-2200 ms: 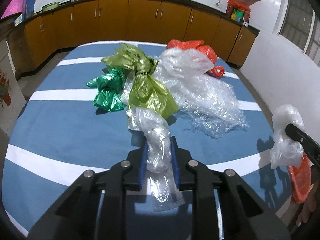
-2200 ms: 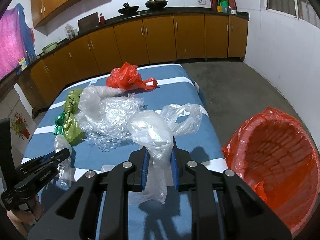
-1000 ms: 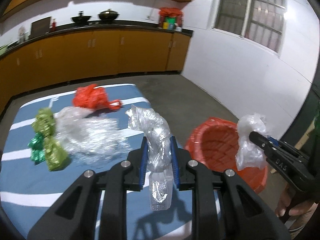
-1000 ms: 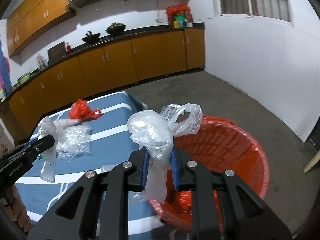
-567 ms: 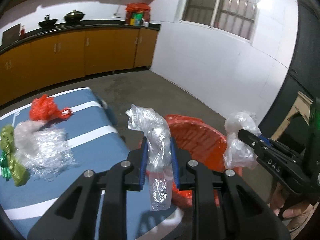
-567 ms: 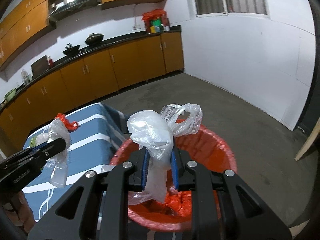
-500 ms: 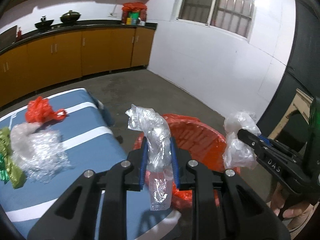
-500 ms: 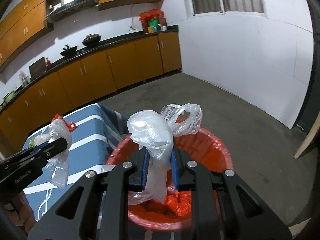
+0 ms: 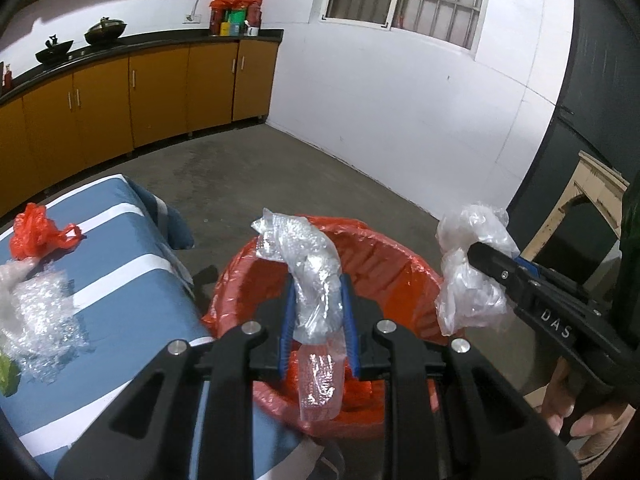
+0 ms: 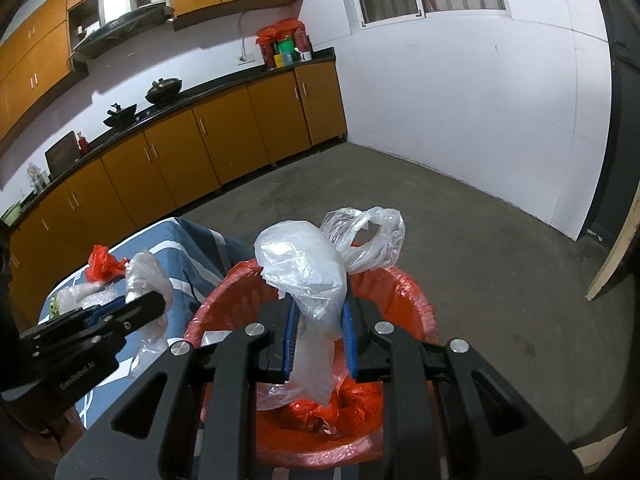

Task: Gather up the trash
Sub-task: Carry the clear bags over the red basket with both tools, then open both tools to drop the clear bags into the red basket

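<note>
My left gripper (image 9: pixel 316 316) was clamped on a strip of crumpled bubble wrap (image 9: pixel 308 280), its blue pads nearly together, the loose end hanging over the red-lined bin (image 9: pixel 384 268). My right gripper (image 10: pixel 320 328) had its pads pinched the same way on a clear plastic bag (image 10: pixel 308 276), whose looped handles stuck up past the tips, also above the bin.

Only the right wrist view looked down into the bin, where crumpled red plastic (image 10: pixel 340 400) lay at the bottom. Only the left wrist view showed the hand (image 9: pixel 576 416) gripping the right tool's handle, and more of the blue striped table (image 9: pixel 120 264) beside the bin, with a red bag (image 9: pixel 36 232) and a bubble wrap sheet (image 9: pixel 36 320) on it.
</note>
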Demonstrator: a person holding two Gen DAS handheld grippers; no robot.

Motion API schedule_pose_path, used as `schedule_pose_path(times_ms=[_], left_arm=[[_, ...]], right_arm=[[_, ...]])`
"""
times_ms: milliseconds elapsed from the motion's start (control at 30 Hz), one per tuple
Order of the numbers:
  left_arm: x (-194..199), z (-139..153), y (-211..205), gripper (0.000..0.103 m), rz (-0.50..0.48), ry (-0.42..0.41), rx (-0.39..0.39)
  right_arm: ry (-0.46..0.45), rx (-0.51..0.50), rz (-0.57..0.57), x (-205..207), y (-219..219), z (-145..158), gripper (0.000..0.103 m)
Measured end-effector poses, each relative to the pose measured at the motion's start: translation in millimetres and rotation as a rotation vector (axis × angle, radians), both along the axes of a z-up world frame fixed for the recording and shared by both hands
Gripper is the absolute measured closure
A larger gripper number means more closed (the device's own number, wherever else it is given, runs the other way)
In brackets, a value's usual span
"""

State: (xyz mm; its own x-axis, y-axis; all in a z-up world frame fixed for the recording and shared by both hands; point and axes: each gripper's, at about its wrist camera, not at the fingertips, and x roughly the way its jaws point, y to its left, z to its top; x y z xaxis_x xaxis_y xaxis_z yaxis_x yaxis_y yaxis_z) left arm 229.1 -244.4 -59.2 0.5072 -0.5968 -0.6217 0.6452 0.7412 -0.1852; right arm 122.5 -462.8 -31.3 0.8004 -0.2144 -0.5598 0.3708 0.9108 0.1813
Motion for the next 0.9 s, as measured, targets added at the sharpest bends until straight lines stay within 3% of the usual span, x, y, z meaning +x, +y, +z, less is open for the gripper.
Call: schedule_pose_path(times_ms=[400, 467, 533, 667, 900], left_arm=[[5, -8, -19, 0.078, -0.017, 0.004, 0.024], [7, -11, -19, 0.073, -0.012, 0.009, 0.03], [9, -15, -19, 0.062, 0.0, 0.018, 0.035], [13, -22, -13, 0.058, 0.02, 0.034, 0.045], [17, -21, 10, 0.05, 0.093, 0.024, 0.039]], right_arm=[[-0.012, 0.026, -0.007, 2, -9, -4, 0.083], [-0.01, 0.031, -0.006, 3, -11, -6, 0.082], [0.0, 0.045, -0.002, 5, -14, -9, 0.077], [0.012, 0.064, -0.011, 3, -19, -14, 0.065], [0.008, 0.04, -0.02, 0, -18, -10, 0.055]])
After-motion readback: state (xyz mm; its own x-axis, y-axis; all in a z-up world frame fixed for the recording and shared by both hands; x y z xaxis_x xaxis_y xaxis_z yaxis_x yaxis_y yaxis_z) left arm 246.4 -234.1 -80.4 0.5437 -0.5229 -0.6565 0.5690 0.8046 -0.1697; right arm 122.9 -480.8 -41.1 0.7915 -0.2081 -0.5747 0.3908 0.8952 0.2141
